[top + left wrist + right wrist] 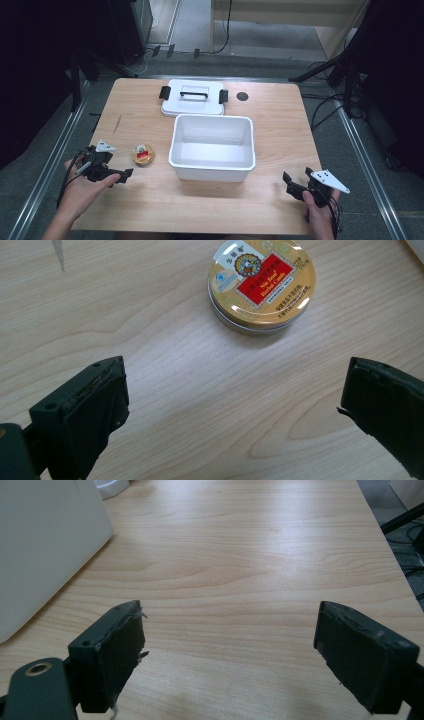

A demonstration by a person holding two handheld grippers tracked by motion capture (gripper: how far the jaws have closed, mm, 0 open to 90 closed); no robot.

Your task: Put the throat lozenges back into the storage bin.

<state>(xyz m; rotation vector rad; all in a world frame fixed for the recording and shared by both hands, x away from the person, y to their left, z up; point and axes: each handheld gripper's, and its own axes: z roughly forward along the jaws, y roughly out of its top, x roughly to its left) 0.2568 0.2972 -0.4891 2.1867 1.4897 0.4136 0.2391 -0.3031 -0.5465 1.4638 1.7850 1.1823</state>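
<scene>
Candy tin point(142, 154), round, gold-lidded with a red label, lies flat on the pale wood-grain tabletop point(150, 200) at lower left of the high view, just left of the white plastic box point(212, 172). Below and left of it, the left claw point(125, 176) is held low in the person's left hand point(82, 192), jaws spread wide; in the left gripper view the tin sits ahead, above the gap, untouched. Behind the box lies its white lid point(192, 100) with black latches. At lower right, the right claw point(290, 182) stands wide over bare wood.
</scene>
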